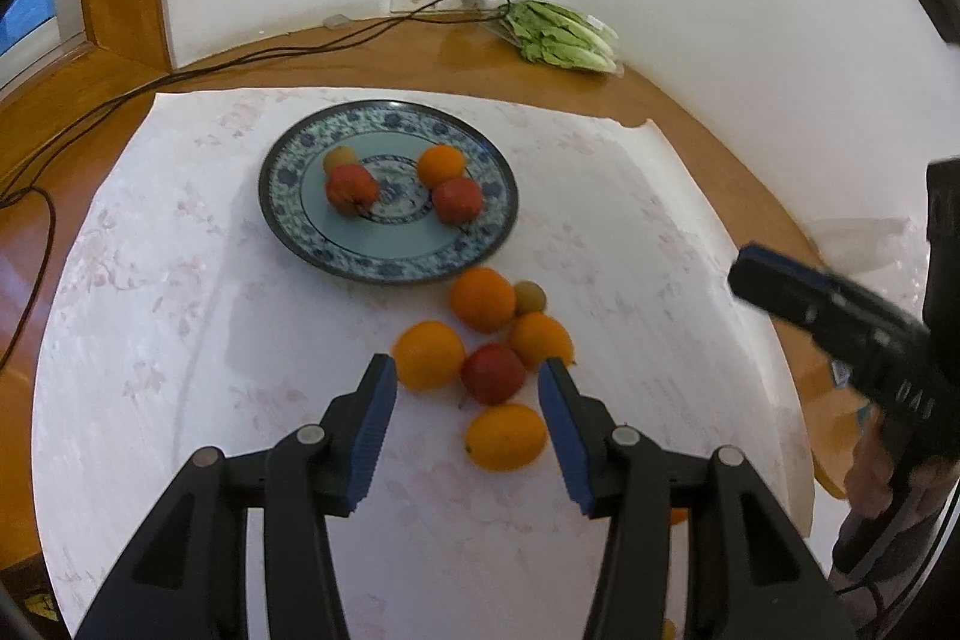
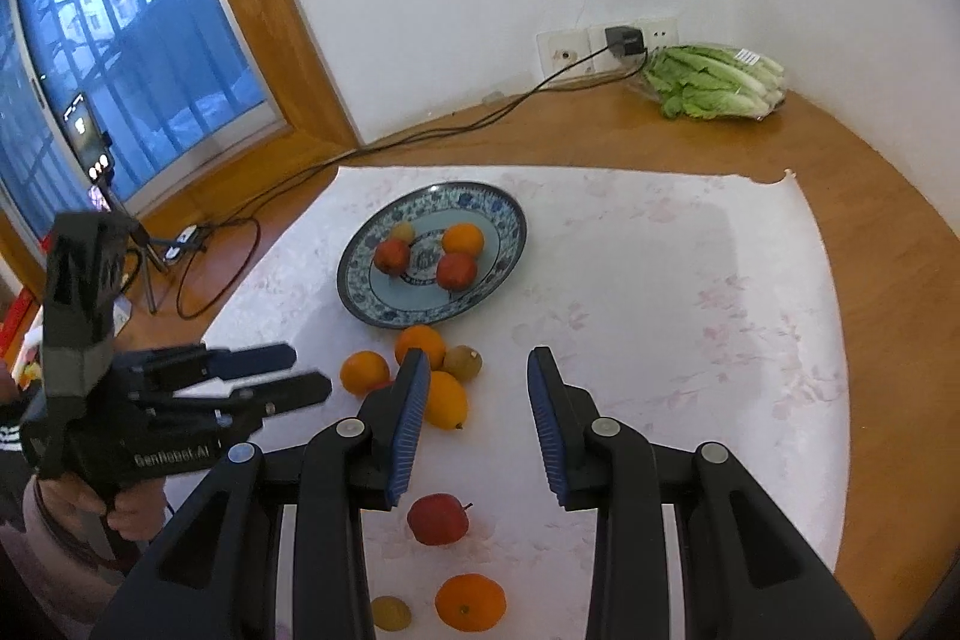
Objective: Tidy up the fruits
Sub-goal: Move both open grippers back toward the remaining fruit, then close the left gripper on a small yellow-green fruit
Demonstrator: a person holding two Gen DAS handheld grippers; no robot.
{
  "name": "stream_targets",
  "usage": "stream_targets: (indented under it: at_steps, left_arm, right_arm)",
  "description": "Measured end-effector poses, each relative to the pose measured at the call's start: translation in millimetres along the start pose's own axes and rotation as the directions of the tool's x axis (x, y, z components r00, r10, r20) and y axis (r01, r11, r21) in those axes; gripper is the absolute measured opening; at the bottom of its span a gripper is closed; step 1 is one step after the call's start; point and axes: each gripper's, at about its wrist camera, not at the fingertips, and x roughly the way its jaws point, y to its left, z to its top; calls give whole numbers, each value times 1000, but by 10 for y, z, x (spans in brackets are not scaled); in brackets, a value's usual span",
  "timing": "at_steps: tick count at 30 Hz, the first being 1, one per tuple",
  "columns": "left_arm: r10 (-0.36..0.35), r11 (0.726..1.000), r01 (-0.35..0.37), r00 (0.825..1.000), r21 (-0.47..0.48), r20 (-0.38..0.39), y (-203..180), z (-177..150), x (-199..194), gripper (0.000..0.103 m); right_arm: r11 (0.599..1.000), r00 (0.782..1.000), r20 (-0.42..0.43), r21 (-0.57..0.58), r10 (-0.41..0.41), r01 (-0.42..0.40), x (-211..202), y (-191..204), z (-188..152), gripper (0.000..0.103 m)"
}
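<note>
Four fruits lie on the patterned plate (image 1: 384,274), more fruit (image 1: 483,298) clustered loose on the white cloth (image 1: 180,340) just in front; left gripper (image 1: 467,382) and right gripper (image 2: 479,370) both spread, holding nothing.

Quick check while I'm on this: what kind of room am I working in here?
Most likely a home, perhaps a dining corner: a wooden table set against a white wall, a patterned plate holding fruit, bagged lettuce by a wall socket, and a wood-framed window.
</note>
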Motion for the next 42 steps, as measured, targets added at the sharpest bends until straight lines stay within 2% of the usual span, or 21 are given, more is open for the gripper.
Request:
stream_targets:
  at_steps: [7, 15, 25, 33, 42]
  left_arm:
    - [-17, 1000, 17, 1000, 25, -22, -87, -152, -42, 52]
    - [-42, 997, 46, 998, 57, -54, -212, -301, -40, 52]
    - [-64, 990, 78, 992, 121, -112, -448, -547, 57, 52]
    - [-81, 980, 111, 980, 166, -179, -629, -774, 182, 52]
    - [-93, 968, 137, 974, 212, -209, -768, -901, 216, 52]
  right_arm:
    - [1000, 1000, -10, 10, 2, -2, -173, -61, -45, 35]
    - [999, 997, -56, 3, -45, 45, -349, -165, -274, 35]
    - [999, 988, -154, 27, -23, 27, -239, -171, -730, 35]
    - [1000, 982, -188, 18, -17, 21, -223, -138, -917, 35]
    - [1000, 977, -214, 21, -8, 13, -179, -137, -1042, 35]
